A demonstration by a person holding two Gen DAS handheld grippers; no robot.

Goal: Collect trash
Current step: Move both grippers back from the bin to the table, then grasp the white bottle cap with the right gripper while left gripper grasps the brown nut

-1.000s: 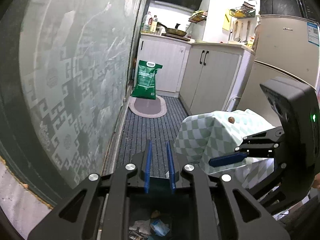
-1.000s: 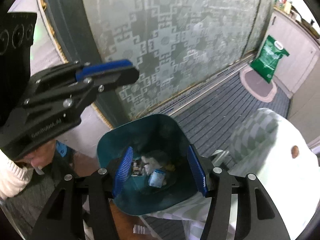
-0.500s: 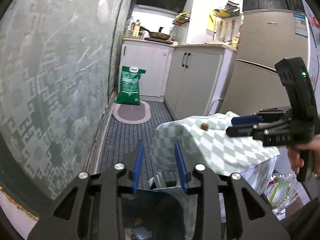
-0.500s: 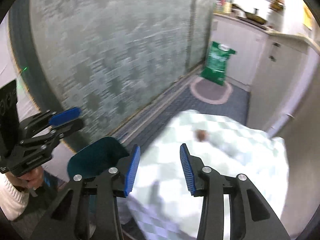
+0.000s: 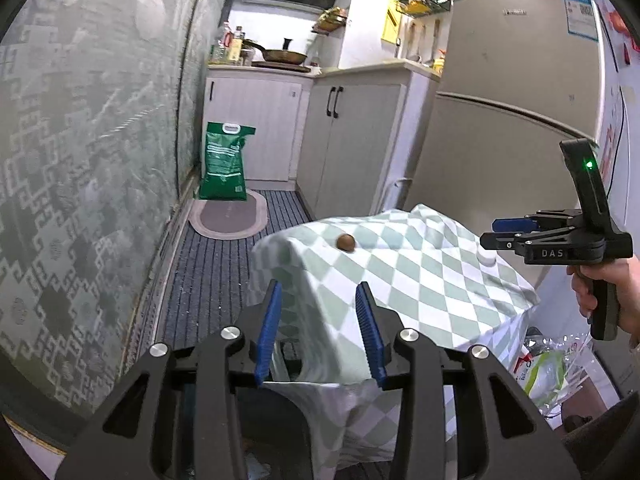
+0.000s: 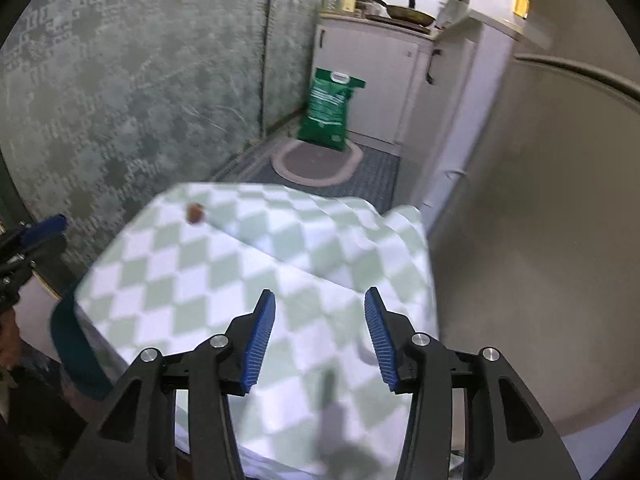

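1. The brown nut-like scrap (image 5: 345, 242) lies on the checked tablecloth (image 5: 400, 264), near its far left corner, well apart from both claws. It looks to be the next piece of trash; what exactly it is I cannot tell.
2. A second ago both cameras looked down into the teal bin; now both have swung up and forward to face the table. I judge that one drop-off is done and a new reach is starting.
3. The right gripper (image 6: 319, 330) hovers above the cloth with its blue pads spread wide and nothing between them; its view is motion-blurred.
4. The left gripper (image 5: 319, 330), closed narrow a second ago, has opened wide and is empty, level with the near corner of the cloth.
5. The teal bin (image 6: 66, 336) now shows only as a rim at the table's left edge; its contents are out of sight in the present views.
6. A clear plastic bag (image 5: 556, 364) holding white and green packaging sits low beside the table on the right.
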